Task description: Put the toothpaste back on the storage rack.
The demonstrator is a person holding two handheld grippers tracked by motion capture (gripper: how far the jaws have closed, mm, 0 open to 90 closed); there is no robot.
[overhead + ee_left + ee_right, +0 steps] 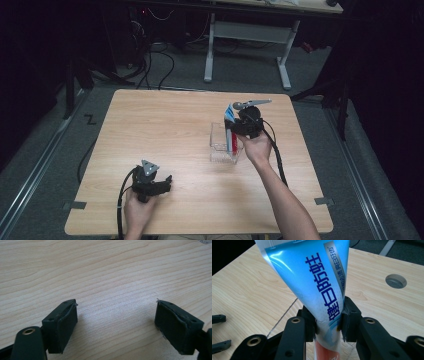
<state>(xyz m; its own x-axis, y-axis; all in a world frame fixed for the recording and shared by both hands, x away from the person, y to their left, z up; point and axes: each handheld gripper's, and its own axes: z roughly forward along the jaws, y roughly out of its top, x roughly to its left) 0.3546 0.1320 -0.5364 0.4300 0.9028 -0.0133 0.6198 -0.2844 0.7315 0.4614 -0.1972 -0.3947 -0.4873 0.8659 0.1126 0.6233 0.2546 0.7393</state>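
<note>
Right gripper (239, 131): clenched on the tube (317, 287), pads pinching its lower body (red cap end down).
Tube: upright in the clear box (220, 145), at about 2 o'clock from the table's (165, 125) middle; whether it rests on the bottom, I cannot tell.
Left gripper (162, 185): released, jaws wide, nothing between, resting at 7 o'clock.
Done: tube carried to the box and partly in.
Left: let go, pull clear.

Table (175, 120) brightly lit, surroundings dark; sheen on tube (312, 277); near jaws soft.
</note>
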